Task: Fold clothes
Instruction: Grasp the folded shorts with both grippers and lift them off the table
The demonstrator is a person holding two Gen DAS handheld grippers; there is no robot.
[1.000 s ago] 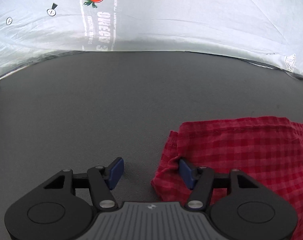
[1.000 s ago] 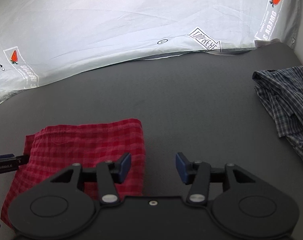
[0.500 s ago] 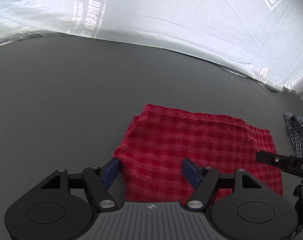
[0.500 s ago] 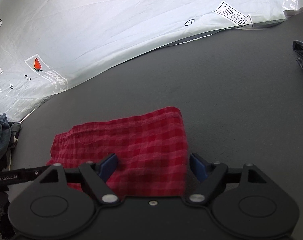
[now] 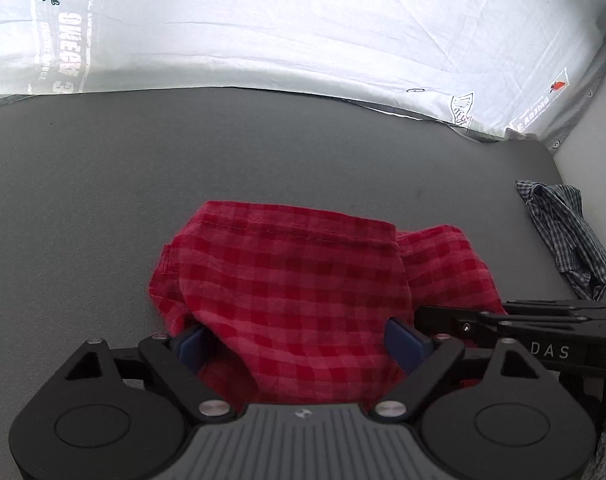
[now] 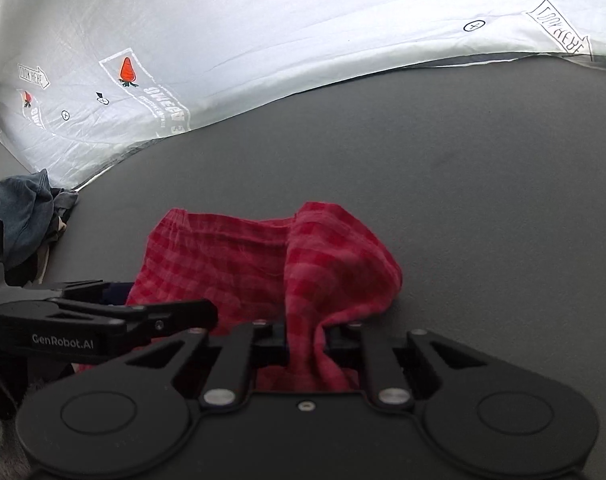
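A folded red checked cloth (image 5: 295, 280) lies on the dark grey table, bunched and lifted at its near edge. My left gripper (image 5: 299, 344) is open, its blue pads (image 5: 407, 344) spread wide on either side of the cloth's near edge. My right gripper (image 6: 305, 340) is shut on the red checked cloth (image 6: 335, 264), pinching a bunched fold at the cloth's right side. The right gripper shows at the right of the left wrist view (image 5: 523, 320); the left gripper shows at the left of the right wrist view (image 6: 103, 320).
A crumpled blue-grey plaid shirt (image 5: 563, 232) lies at the table's right edge. A heap of denim and dark clothes (image 6: 23, 216) sits at the table's left edge. A white printed sheet (image 5: 303, 28) hangs behind the table (image 6: 463, 160).
Both grippers closed in on the cloth's near edge. The right gripper shut on the cloth and bunched it up; the left stays open around it.
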